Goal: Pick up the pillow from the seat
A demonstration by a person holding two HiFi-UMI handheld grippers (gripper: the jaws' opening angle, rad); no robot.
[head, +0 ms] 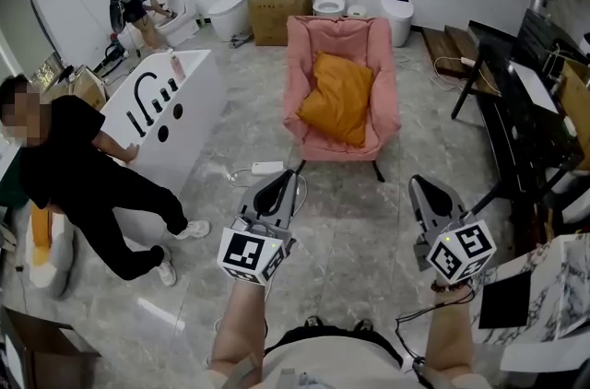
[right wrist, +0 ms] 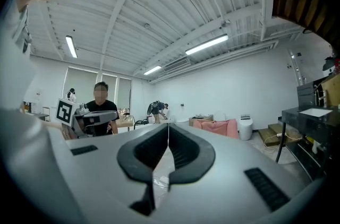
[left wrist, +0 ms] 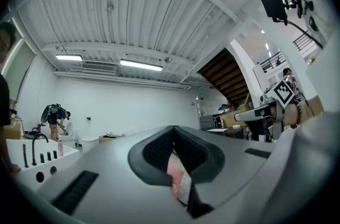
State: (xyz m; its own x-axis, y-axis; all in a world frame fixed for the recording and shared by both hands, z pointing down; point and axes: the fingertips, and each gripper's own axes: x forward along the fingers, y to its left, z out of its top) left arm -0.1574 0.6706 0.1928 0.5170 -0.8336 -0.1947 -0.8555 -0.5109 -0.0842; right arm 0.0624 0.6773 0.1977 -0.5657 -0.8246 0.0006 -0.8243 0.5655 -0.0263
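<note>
The orange pillow (head: 339, 98) is leaning against the back of the pink armchair (head: 387, 92), looking soft and light; probably easiest pinching a corner. Left gripper (head: 278, 184) and right gripper (head: 424, 194) are both sitting closed, empty, well short of it.

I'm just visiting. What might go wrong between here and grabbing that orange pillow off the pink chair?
The white power strip lies on the floor right before the pink armchair, so tripping is possible. The left gripper and right gripper are both shut; unless their fingers open first, they would probably just shove the soft orange pillow back.
</note>
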